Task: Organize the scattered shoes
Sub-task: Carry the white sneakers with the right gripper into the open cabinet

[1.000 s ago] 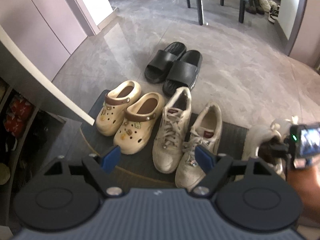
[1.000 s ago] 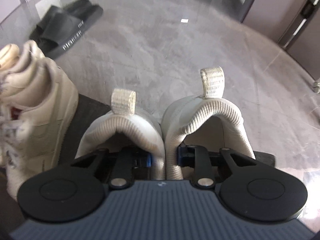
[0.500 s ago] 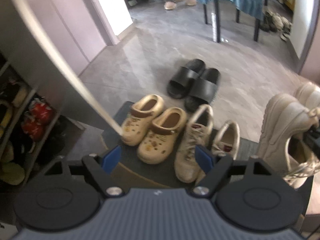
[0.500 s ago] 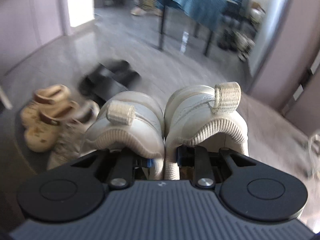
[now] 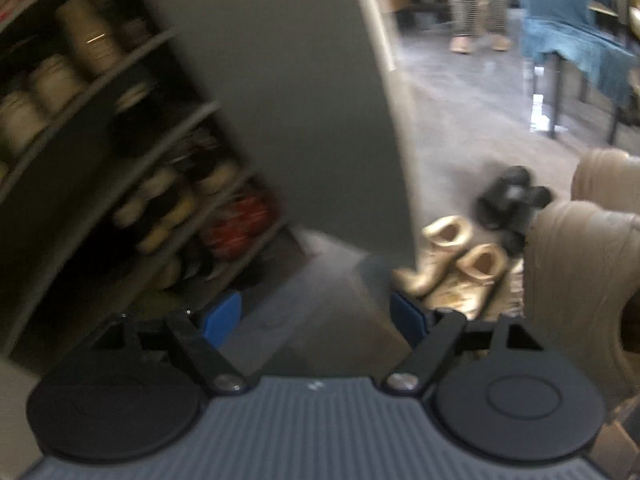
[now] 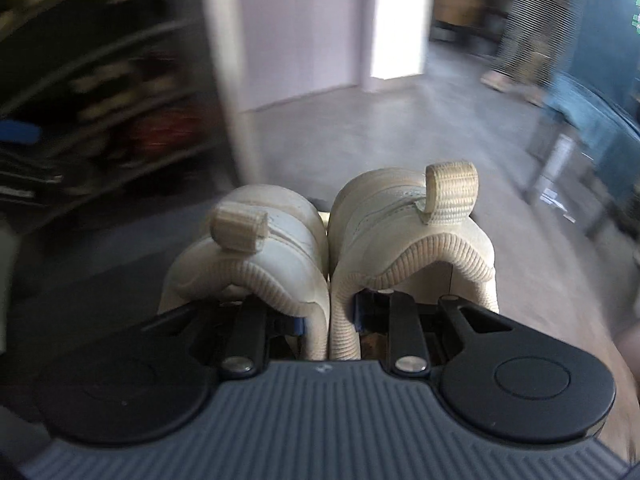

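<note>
to your left the shoe cabinet [image 5: 132,184] stands open, its dark shelves already crowded with blurred pairs, and its grey door [image 5: 304,120] swings out between the shelves and the floor. your left gripper [image 5: 316,318] points down at the foot of that door with its blue pads spread wide and nothing between them.

past the door's edge, lower right in the left view, the tan clogs [image 5: 460,264] and the black slides [image 5: 508,204] sit on the floor, well apart from either gripper.

further right, your right gripper [image 6: 330,322] is nearly closed, one finger inside each heel of the cream sneakers [image 6: 332,252], pinching the two inner collar walls together. the pair hangs off the floor, heels and pull tabs toward the camera, long axis running away along the fingers, toes hidden.

the relation that matters: in the right view the shelves lie up and to the left of the sneakers [image 5: 592,264], with the door edge just left of them. i judge the right hand is the one placed to deliver, swinging left around that edge and going in toes first.
</note>
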Demonstrator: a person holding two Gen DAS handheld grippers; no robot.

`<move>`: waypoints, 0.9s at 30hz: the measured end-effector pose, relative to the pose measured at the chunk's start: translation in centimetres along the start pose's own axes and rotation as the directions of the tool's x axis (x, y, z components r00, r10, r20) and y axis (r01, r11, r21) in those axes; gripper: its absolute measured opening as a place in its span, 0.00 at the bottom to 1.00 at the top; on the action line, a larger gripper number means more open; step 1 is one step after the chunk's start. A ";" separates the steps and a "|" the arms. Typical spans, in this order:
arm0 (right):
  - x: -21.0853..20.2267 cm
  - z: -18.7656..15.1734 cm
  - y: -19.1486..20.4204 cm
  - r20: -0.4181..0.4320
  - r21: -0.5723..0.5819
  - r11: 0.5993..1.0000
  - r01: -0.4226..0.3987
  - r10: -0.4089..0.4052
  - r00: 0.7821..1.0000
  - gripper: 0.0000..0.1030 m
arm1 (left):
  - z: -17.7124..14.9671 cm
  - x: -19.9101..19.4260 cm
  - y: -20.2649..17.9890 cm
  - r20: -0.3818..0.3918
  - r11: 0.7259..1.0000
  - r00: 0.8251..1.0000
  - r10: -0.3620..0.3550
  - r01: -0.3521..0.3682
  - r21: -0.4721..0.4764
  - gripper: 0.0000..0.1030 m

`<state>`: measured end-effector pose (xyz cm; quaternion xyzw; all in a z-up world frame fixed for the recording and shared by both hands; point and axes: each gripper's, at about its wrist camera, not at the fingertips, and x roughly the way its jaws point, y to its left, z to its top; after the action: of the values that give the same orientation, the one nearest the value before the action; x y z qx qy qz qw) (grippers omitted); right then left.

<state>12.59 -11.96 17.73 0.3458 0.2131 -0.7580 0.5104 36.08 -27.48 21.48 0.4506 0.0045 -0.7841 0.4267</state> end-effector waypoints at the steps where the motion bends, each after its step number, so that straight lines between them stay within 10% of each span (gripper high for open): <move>1: -0.2 1.3 1.9 0.005 -0.031 0.999 -0.042 0.042 0.999 0.25 | -0.9 0.0 1.8 -0.014 0.999 0.999 0.031 -0.031 -0.017 0.81; 10: 1.9 10.9 17.3 0.053 -0.235 0.930 -0.282 0.302 0.952 0.25 | -9.1 0.2 14.7 -0.203 0.929 0.948 0.244 -0.288 -0.231 0.81; 19: 7.3 20.1 35.9 0.100 -0.409 0.819 -0.403 0.479 0.872 0.25 | -14.8 1.1 22.3 -0.348 0.835 0.895 0.280 -0.405 -0.372 0.81; 27: 10.8 24.8 52.1 0.125 -0.442 0.769 -0.462 0.563 0.817 0.25 | -18.5 1.3 26.3 -0.387 0.789 0.881 0.271 -0.434 -0.434 0.81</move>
<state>50.35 -55.71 27.89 0.1835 0.1907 -0.5670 0.7801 66.49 -37.87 19.53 0.4296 0.1916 -0.5805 0.6646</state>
